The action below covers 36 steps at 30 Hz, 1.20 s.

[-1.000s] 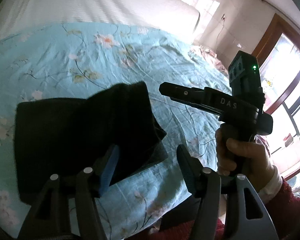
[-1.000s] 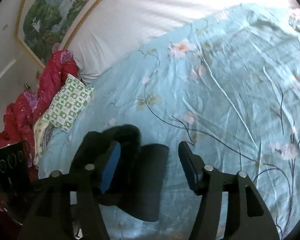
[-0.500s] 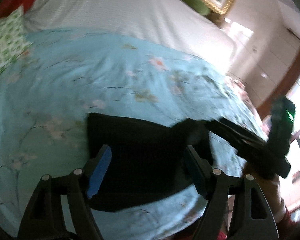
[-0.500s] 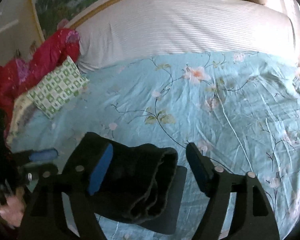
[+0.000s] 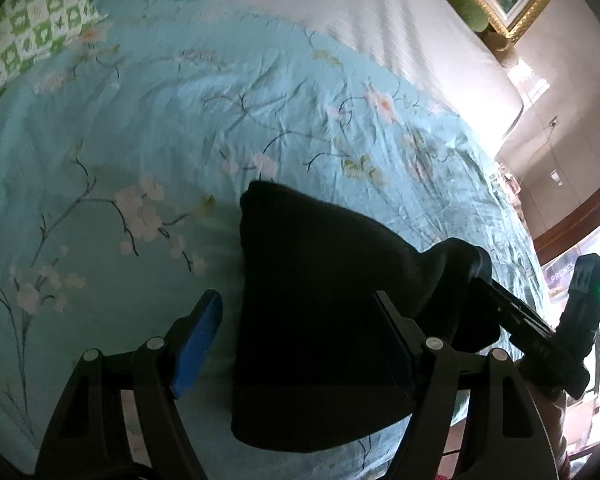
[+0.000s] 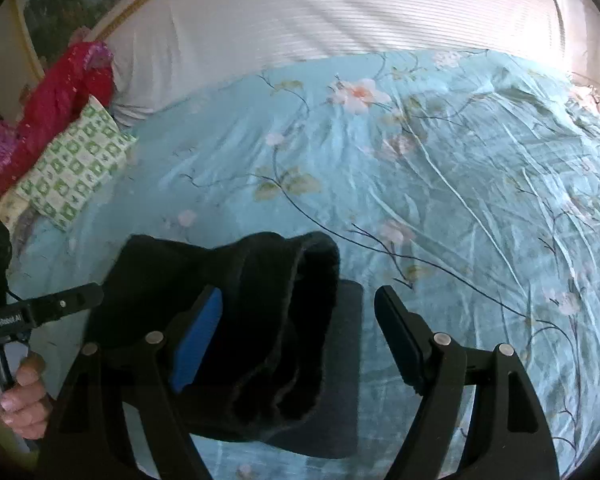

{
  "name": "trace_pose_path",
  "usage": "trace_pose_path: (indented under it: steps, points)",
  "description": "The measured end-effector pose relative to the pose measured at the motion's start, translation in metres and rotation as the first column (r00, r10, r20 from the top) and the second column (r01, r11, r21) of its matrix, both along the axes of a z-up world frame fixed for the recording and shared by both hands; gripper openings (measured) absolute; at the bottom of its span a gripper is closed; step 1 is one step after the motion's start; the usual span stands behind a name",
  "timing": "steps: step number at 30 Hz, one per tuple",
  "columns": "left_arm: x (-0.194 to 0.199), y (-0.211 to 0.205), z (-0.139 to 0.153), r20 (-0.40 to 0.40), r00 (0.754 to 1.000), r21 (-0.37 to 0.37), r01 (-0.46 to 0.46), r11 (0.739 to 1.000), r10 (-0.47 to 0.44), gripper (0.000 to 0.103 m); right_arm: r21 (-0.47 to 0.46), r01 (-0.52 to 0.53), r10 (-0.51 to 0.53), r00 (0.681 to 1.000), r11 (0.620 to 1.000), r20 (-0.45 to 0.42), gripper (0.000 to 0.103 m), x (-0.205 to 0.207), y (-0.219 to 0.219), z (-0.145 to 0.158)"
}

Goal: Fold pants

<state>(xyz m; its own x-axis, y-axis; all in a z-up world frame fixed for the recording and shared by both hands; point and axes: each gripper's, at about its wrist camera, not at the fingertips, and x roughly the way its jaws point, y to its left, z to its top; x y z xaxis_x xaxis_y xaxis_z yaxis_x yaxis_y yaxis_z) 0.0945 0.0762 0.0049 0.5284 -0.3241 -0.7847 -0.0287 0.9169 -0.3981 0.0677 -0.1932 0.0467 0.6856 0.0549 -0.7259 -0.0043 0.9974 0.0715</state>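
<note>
Both the left gripper [image 5: 296, 344] and right gripper [image 6: 298, 336] gape wide, gripping nothing, over black pants [image 5: 320, 300] lying folded on the bed [image 5: 160, 120], likely released.

both jaws spread wide, left hand-held gripper [image 5: 300, 344] and right hand-held gripper [image 6: 300, 336] angled downward, neither one clamping anything right now

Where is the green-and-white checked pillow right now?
The checked pillow lies at the left edge of the floral sheet, beside the red bedding in the right wrist view; the left wrist view shows it top left.
</note>
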Motion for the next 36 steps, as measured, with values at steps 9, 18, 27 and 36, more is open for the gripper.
trace_pose_path:
  steps: [9, 18, 27, 36]
  points:
    - [0.005, -0.006, -0.013, -0.026, 1.000, 0.008, 0.016, 1.000, -0.016, 0.079, -0.105, 0.019, -0.028, 0.996, 0.994, -0.082, 0.079, -0.007, -0.010, -0.024]
    - [0.016, -0.005, -0.028, -0.051, 0.999, 0.009, 0.005, 1.000, -0.005, 0.082, -0.088, 0.054, -0.064, 0.992, 0.995, -0.107, 0.079, -0.010, -0.036, -0.034]
    - [0.010, -0.002, -0.013, -0.039, 0.999, -0.007, 0.009, 1.000, -0.009, 0.081, 0.257, 0.029, -0.025, 0.999, 0.966, -0.021, 0.078, -0.016, -0.047, -0.009]
    - [0.011, -0.006, -0.022, -0.069, 0.997, -0.009, 0.019, 1.000, -0.020, 0.081, 0.285, 0.026, 0.015, 0.990, 0.958, -0.139, 0.078, 0.014, -0.031, -0.042]
